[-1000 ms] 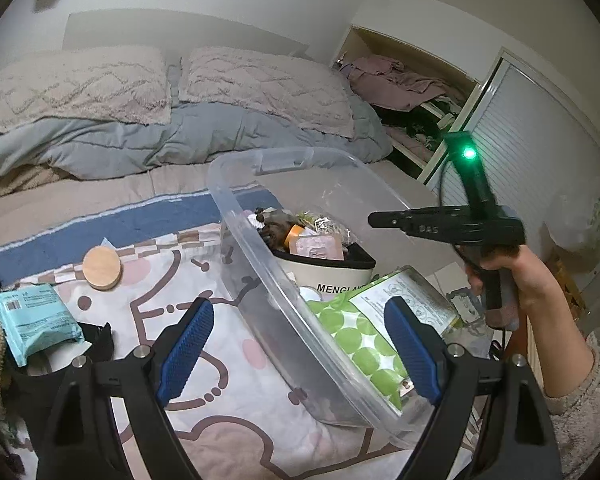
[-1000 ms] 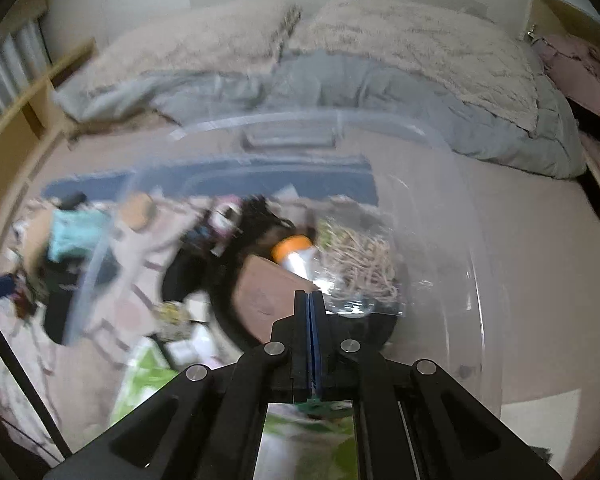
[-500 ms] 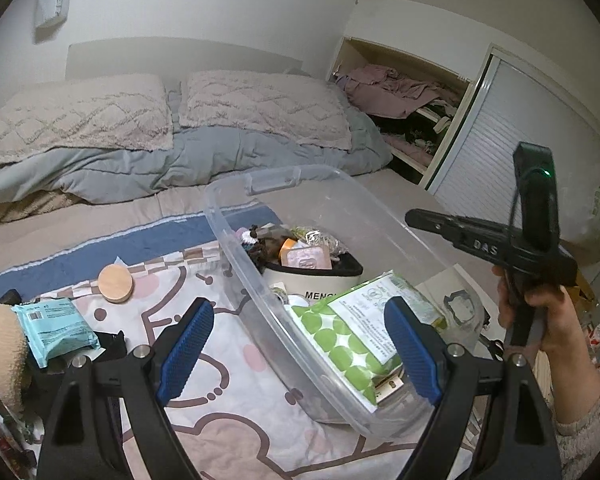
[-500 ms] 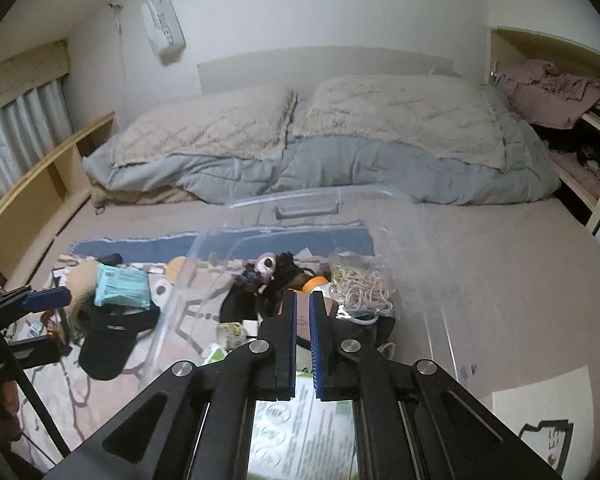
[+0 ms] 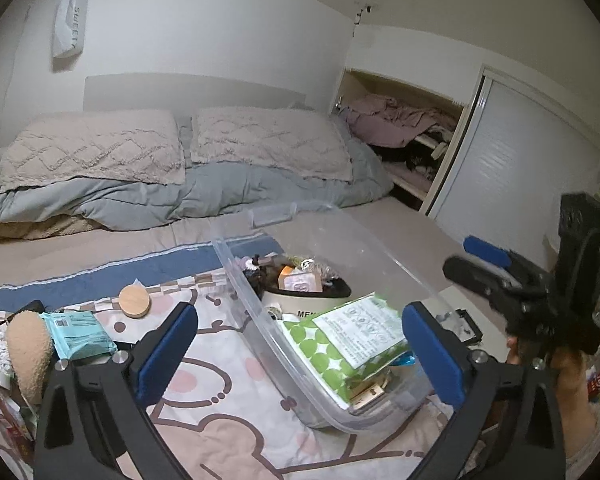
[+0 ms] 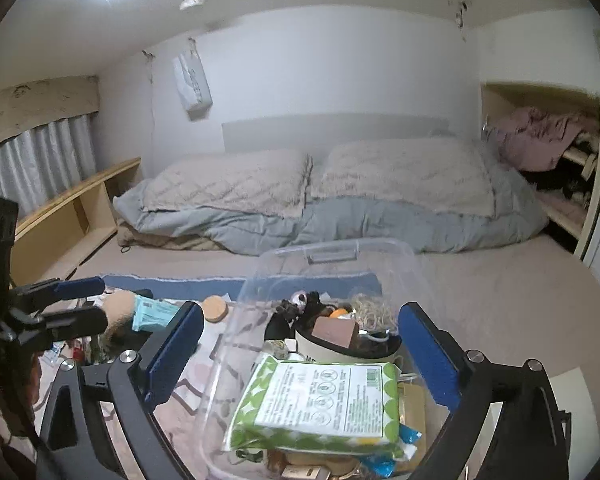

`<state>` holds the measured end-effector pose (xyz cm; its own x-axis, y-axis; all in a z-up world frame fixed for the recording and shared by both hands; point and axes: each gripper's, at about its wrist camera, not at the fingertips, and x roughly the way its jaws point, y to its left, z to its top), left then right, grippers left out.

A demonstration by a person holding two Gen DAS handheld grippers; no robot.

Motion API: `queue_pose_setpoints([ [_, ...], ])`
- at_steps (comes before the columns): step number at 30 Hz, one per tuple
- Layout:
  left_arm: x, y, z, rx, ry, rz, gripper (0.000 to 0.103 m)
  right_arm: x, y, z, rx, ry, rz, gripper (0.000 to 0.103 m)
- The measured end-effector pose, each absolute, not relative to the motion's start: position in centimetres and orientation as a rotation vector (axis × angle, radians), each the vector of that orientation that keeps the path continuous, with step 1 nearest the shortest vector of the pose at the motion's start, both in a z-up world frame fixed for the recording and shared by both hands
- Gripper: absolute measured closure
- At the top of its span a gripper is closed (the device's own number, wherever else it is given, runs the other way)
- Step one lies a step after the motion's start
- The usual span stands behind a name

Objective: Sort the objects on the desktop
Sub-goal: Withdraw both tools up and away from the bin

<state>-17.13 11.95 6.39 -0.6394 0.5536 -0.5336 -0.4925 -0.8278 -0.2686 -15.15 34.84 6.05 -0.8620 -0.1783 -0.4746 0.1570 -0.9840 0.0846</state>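
- Clear plastic bin sits on the bed, on a cartoon-print sheet. It already holds a green dotted wipes pack, a cream bowl with a black rim filled with small items, and assorted oddments I cannot identify individually.
- Unsorted items lie left of the bin on the sheet: one round wooden lid, one teal packet, one tan plush piece. Further clutter at the left edge is too small to name.
- Left tongs: pads wide apart, holding nothing, raised over the sheet and the bin's near left wall.
- Right tongs: pads wide apart, holding nothing, raised above the bin's near end over the wipes pack.
- Judged step: between placements; both tools are free for the next pickup.
- Judged next move: the left tongs, being nearer, descend on a loose item such as the teal packet, close across its narrow side, and carry it over the bin rim.
- Count: one bin, two tongs, two pillows behind.
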Motion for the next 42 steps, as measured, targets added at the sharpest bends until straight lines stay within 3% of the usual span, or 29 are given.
queue_pose_setpoints([
  [2, -16.4, 11.8, 7.0, -0.813, -0.117, 2.430, 0.000, -14.2, 34.5, 6.3, 0.723, -0.067, -2.882, 0.000],
  [13, -11.4, 10.5, 8.7, -0.676, -0.012, 2.527, 0.000, -8.6, 32.9, 7.0, 0.585, -0.066, -2.919, 0.000],
  [42, -6.1, 9.1, 2.9, -0.722, 0.135, 2.633, 0.000, -2.4, 30.4, 2.2, 0.627, 0.060, -3.008, 0.000],
])
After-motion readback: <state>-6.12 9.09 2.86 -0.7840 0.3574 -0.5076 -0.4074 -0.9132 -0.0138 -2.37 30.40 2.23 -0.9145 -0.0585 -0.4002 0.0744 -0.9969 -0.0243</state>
